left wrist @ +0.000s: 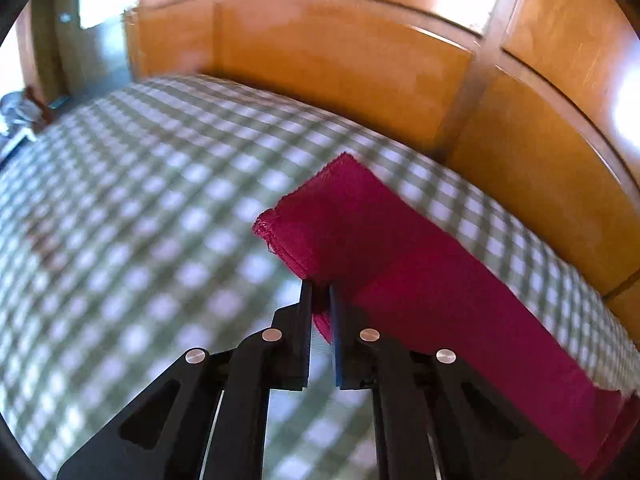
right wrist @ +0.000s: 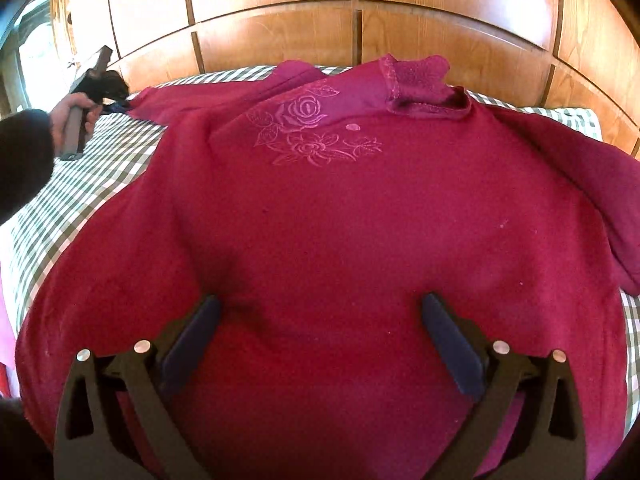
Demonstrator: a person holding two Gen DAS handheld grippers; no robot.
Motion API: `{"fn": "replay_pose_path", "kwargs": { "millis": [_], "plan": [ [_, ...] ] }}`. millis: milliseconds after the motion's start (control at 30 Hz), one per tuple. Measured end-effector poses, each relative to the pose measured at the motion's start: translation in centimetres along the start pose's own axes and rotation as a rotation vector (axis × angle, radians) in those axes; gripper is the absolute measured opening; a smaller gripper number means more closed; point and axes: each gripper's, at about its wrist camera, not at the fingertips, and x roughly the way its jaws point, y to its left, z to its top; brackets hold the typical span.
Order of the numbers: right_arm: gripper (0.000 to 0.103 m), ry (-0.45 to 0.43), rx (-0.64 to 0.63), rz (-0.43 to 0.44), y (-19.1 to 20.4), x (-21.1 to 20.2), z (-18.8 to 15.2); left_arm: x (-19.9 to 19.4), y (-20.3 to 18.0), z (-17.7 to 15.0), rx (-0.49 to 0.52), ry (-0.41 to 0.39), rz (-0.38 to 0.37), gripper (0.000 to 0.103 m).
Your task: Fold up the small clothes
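Left wrist view: checked sheet (left wrist: 132,216) fills the left and centre, bare cloth all the way to the wood headboard (left wrist: 340,64) at the back. Left gripper (left wrist: 320,294) is pressed together on the edge of the sleeve (left wrist: 384,264), fabric pinched between the fingers. Sleeve runs as a long band from its cuff end near centre down toward lower right, roughly parallel to the headboard. A strip of sheet shows between sleeve and headboard. Frame is motion-blurred.

Right wrist view: at far left a hand (right wrist: 74,114) grips the left gripper's handle at the sleeve end, over the sheet (right wrist: 80,196). Sweater (right wrist: 340,232) lies flat, front up, covering most of the bed. Long axis runs away from the camera: hem nearest, collar (right wrist: 424,88) at the far end pointing at the headboard (right wrist: 280,12). Rose embroidery (right wrist: 308,128) sits on the chest, left of the collar. Right gripper (right wrist: 320,312) is spread wide over the lower body of the sweater, nothing between the fingers. Right sleeve (right wrist: 624,208) drapes off at far right, close to the bed edge; thin band of sheet visible beyond it.
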Motion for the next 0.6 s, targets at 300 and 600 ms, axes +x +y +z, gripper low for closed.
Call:
{"fn": "replay_pose_path", "kwargs": {
  "millis": [300,600],
  "plan": [
    [0.101,0.020,0.010,-0.030,0.6,0.2,0.5,-5.5,12.2,-5.1,-0.208,-0.012,0.130,0.002],
    [0.101,0.040,0.033,-0.037,0.4,-0.1,0.9,-8.4,12.2,-8.9,-0.095,-0.024,0.178,0.000]
  ]
}}
